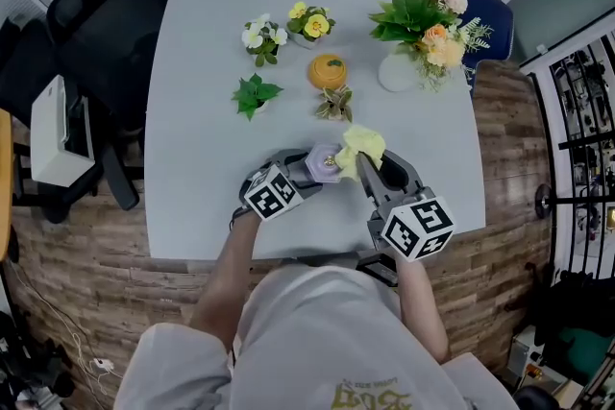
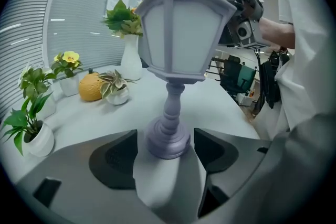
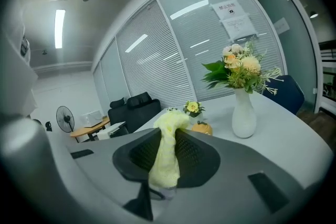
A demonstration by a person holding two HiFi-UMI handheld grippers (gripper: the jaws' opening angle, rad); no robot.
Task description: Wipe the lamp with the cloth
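Observation:
A small lilac lantern-shaped lamp [image 1: 325, 161] stands on the white table [image 1: 202, 158] near its front edge. In the left gripper view the lamp [image 2: 181, 34] rises close in front, its round foot sitting between the two jaws. My left gripper [image 2: 167, 150] is open, with a narrow gap showing on each side of the foot. My right gripper [image 3: 165, 157] is shut on a yellow cloth [image 3: 167, 149] that hangs down between its pads. In the head view the cloth [image 1: 361, 145] lies against the lamp's right side, just ahead of the right gripper [image 1: 366, 166].
Behind the lamp stand a small variegated plant [image 1: 335, 104], an orange pumpkin-shaped pot [image 1: 328, 70], a white vase of flowers [image 1: 399, 70] and three small potted plants [image 1: 255, 96]. A black office chair [image 1: 106, 14] is at the table's left.

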